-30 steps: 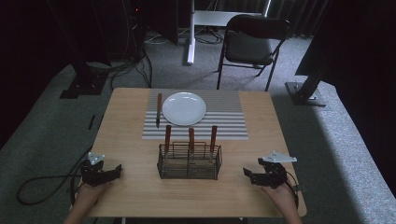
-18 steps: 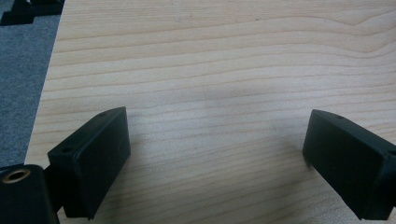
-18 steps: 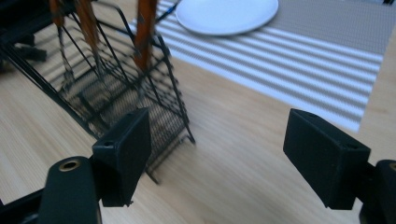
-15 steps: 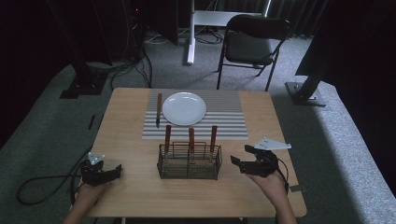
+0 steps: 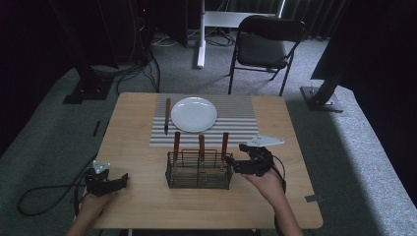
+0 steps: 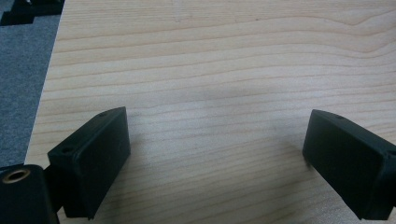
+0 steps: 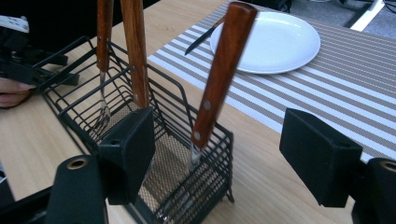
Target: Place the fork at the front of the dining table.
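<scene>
Right gripper closing in on the nearest wooden-handled utensil in the wire caddy

High view: the right gripper (image 5: 239, 166) sits just beside the right end of the black wire caddy (image 5: 198, 171), where three wooden handles stand roughly upright; the rightmost handle (image 5: 224, 144) is nearest it, while the left gripper (image 5: 120, 180) rests well apart near the table's (image 5: 133, 147) left edge. A white plate (image 5: 193, 114) and a knife (image 5: 167, 114) lie on the striped mat (image 5: 236, 123) beyond.
Left gripper view: jaws wide apart, nothing between them, over bare pale wood grain.
Right gripper view: jaws apart and empty; the smooth riveted handle (image 7: 219, 70) leans between them, long axis near vertical, tilted right at the top, its metal end down in the mesh caddy. My judgement is that the grasp must come from the side, across this axis.
</scene>
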`<action>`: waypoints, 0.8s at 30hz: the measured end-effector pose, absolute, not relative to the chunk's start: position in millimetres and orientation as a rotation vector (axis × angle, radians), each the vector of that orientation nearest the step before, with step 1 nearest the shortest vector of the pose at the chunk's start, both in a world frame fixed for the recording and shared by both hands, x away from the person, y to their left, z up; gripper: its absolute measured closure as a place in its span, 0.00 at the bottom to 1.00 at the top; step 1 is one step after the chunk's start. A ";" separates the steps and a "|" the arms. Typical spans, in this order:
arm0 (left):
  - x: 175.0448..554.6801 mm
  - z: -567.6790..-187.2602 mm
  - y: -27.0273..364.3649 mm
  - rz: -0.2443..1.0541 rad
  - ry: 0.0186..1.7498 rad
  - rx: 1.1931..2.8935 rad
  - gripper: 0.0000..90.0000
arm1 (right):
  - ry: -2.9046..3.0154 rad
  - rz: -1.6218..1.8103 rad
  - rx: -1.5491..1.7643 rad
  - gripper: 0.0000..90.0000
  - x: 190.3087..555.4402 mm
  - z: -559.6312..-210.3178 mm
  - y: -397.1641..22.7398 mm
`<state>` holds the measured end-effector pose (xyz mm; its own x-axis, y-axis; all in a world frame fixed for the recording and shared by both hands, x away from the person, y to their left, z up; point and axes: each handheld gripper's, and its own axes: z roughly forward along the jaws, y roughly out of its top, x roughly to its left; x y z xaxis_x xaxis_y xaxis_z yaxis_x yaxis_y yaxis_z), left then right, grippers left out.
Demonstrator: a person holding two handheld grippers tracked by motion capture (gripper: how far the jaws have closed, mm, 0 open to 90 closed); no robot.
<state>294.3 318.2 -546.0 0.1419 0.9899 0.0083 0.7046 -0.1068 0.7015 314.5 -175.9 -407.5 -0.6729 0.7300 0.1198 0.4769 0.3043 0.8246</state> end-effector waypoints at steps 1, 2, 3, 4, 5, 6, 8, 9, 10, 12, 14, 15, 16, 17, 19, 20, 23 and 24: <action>294.3 -546.0 318.2 0.672 1.619 1.874 0.08 | 2.297 1.296 1.102 0.32 315.8 -407.8 -172.2; 294.3 -546.0 318.2 0.672 1.619 1.874 0.08 | 2.304 1.296 1.103 0.32 317.3 -408.4 -168.7; 294.3 -546.0 318.3 0.673 1.618 1.876 0.08 | 2.310 1.285 1.102 0.33 318.6 -408.8 -165.3; 294.3 -545.9 318.4 0.672 1.618 1.876 0.08 | 2.313 1.275 1.097 0.33 320.0 -409.5 -162.3; 294.4 -546.0 318.2 0.673 1.619 1.873 0.08 | 2.318 1.273 1.099 0.35 321.5 -410.2 -159.1; 294.3 -546.0 318.3 0.671 1.619 1.875 0.08 | 2.317 1.267 1.101 0.37 322.3 -410.7 -157.2; 294.3 -545.9 318.3 0.671 1.619 1.875 0.08 | 2.317 1.250 1.114 0.39 325.3 -412.0 -153.6; 294.3 -545.9 318.3 0.671 1.619 1.875 0.08 | 2.315 1.246 1.122 0.40 326.4 -412.6 -152.9; 294.3 -546.0 318.3 0.671 1.619 1.875 0.08 | 2.314 1.236 1.127 0.41 327.5 -413.4 -152.2; 294.3 -545.9 318.3 0.671 1.619 1.875 0.08 | 2.315 1.237 1.143 0.44 329.1 -414.4 -151.7; 294.3 -545.9 318.3 0.671 1.618 1.875 0.08 | 2.314 1.212 1.152 0.47 330.3 -415.3 -150.0; 294.3 -545.9 318.4 0.671 1.617 1.875 0.08 | 2.316 1.213 1.155 0.50 331.0 -416.0 -149.6; 294.3 -545.9 318.4 0.670 1.617 1.876 0.08 | 2.320 1.203 1.160 0.52 331.5 -416.4 -148.9; 294.4 -546.0 318.4 0.671 1.617 1.875 0.08 | 2.319 1.187 1.162 0.55 332.3 -417.1 -148.0; 294.4 -546.0 318.4 0.671 1.617 1.875 0.08 | 2.323 1.186 1.168 0.58 333.0 -417.6 -147.5; 294.4 -546.0 318.4 0.671 1.617 1.875 0.08 | 2.324 1.169 1.163 0.64 334.2 -418.5 -146.7; 294.4 -546.0 318.5 0.670 1.616 1.876 0.08 | 2.321 1.174 1.158 0.72 334.2 -419.1 -145.2; 294.4 -546.0 318.5 0.670 1.616 1.876 0.08 | 2.316 1.168 1.158 0.73 334.0 -419.4 -144.5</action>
<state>294.4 318.5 -546.0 0.1452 0.9894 0.0080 0.7046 -0.1090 0.7012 334.0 -144.5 -419.4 -0.6299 0.7719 0.0862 0.5280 0.3442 0.7764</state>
